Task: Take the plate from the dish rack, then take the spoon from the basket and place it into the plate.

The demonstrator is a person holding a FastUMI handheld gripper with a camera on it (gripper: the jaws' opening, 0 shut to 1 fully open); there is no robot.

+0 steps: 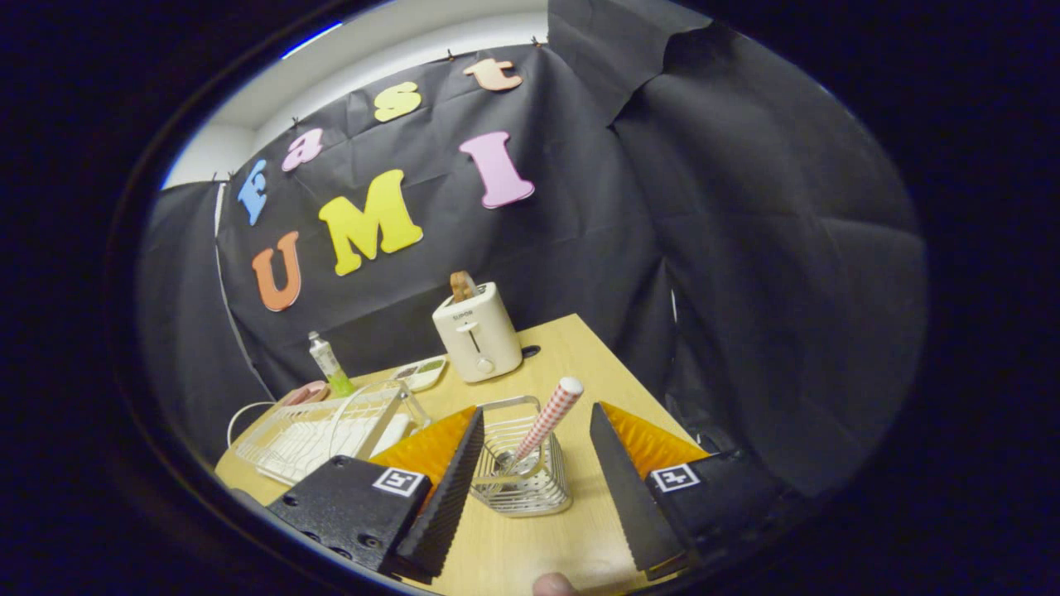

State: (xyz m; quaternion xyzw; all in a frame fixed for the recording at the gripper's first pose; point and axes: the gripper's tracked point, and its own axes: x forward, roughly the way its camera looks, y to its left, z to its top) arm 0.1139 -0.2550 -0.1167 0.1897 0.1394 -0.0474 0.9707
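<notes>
Spoon (548,422) stands in the wire basket (522,472), its bowl lost behind the mesh; left finger (443,488) of the gripper (537,416) covers the basket's near left side and part of the dish rack (319,430); pink thing (305,391) behind the rack too hidden to identify; toaster's (478,331) label too small to read
</notes>
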